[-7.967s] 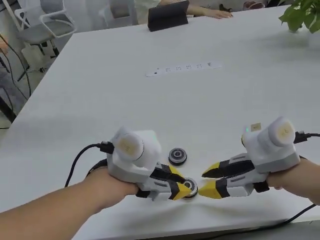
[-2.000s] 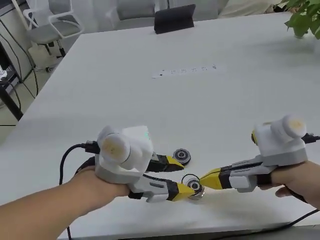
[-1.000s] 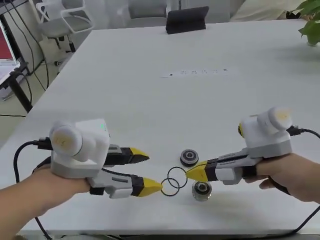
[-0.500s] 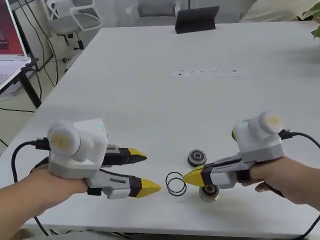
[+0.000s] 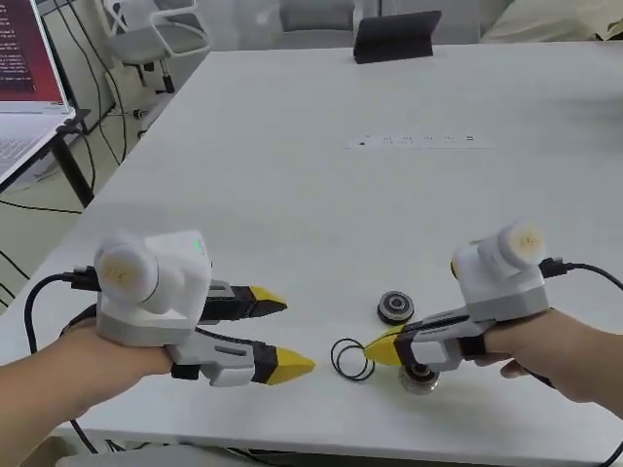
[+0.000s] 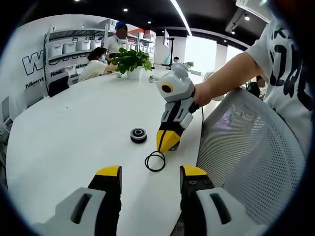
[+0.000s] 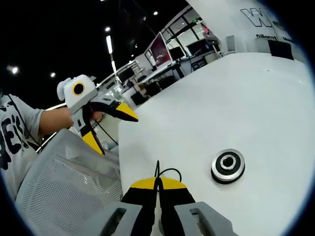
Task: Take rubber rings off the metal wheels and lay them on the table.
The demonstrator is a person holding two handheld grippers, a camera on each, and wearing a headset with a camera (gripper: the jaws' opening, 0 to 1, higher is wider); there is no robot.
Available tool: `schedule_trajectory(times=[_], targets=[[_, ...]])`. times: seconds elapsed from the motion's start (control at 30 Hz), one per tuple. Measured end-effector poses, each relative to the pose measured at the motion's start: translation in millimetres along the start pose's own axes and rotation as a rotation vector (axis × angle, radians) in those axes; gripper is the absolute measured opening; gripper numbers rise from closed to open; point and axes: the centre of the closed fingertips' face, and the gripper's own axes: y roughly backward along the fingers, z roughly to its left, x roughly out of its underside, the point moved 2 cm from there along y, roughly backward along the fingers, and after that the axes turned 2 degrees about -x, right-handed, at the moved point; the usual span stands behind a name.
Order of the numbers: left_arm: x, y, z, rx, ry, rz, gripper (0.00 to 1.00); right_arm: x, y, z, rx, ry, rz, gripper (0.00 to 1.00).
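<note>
my right gripper (image 5: 375,350) half hides one wheel (image 5: 421,378), jaws clamped on a ring (image 5: 335,356); left gripper (image 5: 295,335) hovers, jaws apart.

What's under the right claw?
A wheel, mostly covered by the right claw; whether a ring is on it cannot be seen. The shut claw's tip pinches the rings on the table.

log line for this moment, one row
left gripper: open, empty | right gripper: shut on rubber ring, ring on table | far wheel: ring on | near wheel: under right gripper
</note>
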Motion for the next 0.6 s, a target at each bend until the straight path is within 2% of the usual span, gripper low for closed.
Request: schedule_trajectory(times=[0.6], targets=[[1.5, -0.3, 1.1, -0.002, -0.001, 0.004, 0.44, 2.5, 4.1, -12.2, 0.052, -0.017, 0.009, 0.01]])
